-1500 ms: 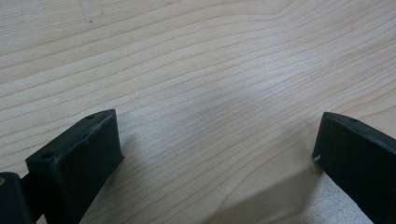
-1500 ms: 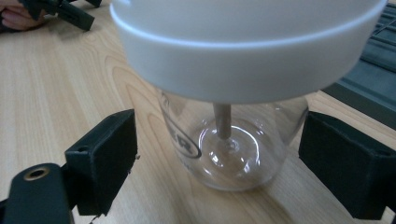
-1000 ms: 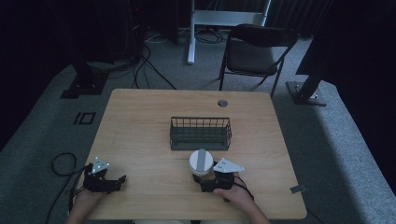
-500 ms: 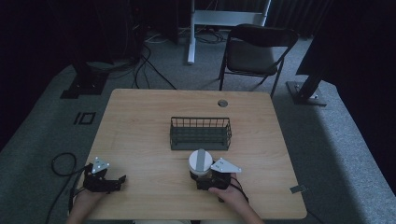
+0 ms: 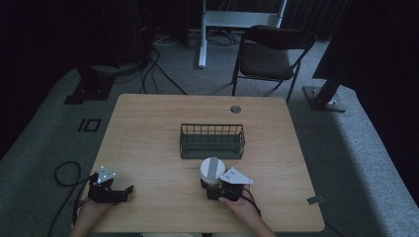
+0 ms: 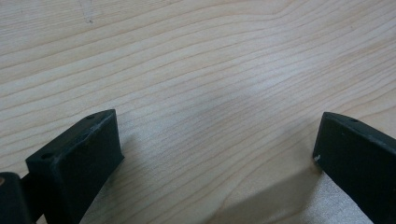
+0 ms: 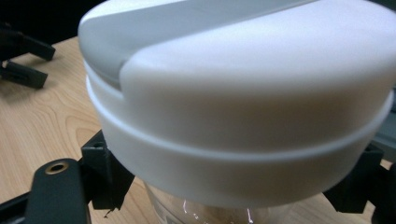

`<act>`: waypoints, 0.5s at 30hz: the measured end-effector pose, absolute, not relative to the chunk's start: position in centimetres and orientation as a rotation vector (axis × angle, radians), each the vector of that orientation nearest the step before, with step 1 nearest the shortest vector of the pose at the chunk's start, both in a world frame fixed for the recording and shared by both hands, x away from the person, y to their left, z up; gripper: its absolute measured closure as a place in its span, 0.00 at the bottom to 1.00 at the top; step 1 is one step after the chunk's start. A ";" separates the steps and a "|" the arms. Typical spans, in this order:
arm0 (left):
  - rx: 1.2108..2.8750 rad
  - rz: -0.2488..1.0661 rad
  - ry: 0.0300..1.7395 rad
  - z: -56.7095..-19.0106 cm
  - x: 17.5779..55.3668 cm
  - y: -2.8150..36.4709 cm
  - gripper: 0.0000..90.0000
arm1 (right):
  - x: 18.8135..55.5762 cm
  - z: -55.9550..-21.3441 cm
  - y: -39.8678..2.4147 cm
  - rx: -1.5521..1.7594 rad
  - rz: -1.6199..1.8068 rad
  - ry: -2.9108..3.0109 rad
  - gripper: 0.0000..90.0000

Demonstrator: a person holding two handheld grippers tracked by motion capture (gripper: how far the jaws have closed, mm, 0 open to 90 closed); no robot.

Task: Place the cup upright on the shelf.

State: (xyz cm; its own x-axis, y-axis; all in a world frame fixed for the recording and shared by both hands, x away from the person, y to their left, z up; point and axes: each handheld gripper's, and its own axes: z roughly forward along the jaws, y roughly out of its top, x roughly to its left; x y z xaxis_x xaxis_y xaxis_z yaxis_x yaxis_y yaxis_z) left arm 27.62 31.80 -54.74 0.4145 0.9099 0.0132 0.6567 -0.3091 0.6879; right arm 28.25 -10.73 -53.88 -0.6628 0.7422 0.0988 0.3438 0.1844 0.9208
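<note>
Two grippers, one jar and one wire basket sit on the bench in front of you. Your right gripper (image 5: 211,190) is near the front edge, a little right of centre, and its jaws are closed on the jar (image 5: 211,169), pinching it from both sides just under the lid. In the right gripper view the jar (image 7: 243,107) is very close to the camera: a wide white lid with one grey band across the top, a clear body below it, and a black jaw pressed against each side beneath the lid's rim. The jar stands upright with its lid facing up.

Your left gripper (image 5: 121,192) rests near the front left corner of the bench, well apart from the jar. Its jaws are spread wide with nothing between them; the left gripper view shows bare wood grain between the two black jaws.

One dark wire basket (image 5: 212,141) stands at the middle of the bench, just beyond the jar, on the side away from you. I cannot tell whether anything is inside it.

One light wooden bench (image 5: 148,128) with a small round grommet (image 5: 235,108) near its far edge carries everything. Around it is a dim room with grey carpet, one dark folding chair (image 5: 272,54) beyond the far edge, and loose cables on the floor.
</note>
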 end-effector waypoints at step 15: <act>2.069 0.543 1.323 -54.7 27.6 31.8 0.01 | 28.1 -51.8 -10.6 0.919 1.449 2.092 0.20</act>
